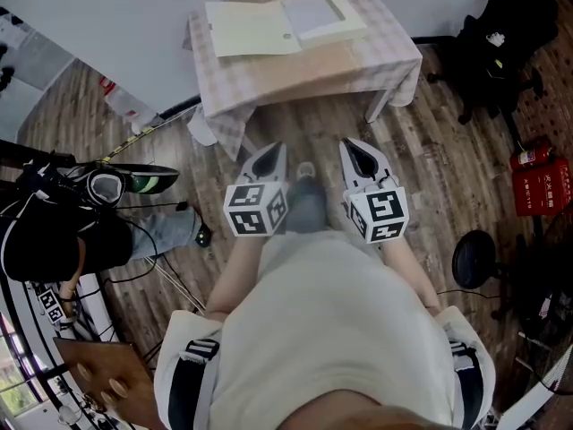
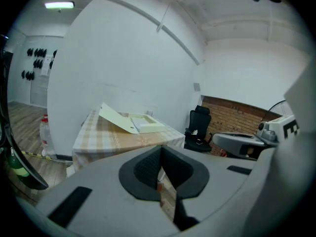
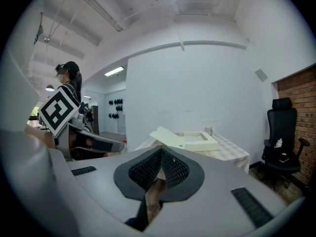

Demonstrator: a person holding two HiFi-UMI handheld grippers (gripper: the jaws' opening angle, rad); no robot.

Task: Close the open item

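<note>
Left gripper [image 1: 269, 155] and right gripper [image 1: 356, 153] are both clenched on nothing, held by the person's waist, well short of the worktop [image 1: 358, 61], so probably just lining up. The open flat box [image 1: 313, 14] sits toward its far right corner, lid [image 1: 251, 28] flopped out leftward.

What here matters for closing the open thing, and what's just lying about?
For the job: the box, its flipped-open lid, the left gripper and right gripper, both shut.
Lying about: table, office chair, fire extinguisher, stool.
</note>
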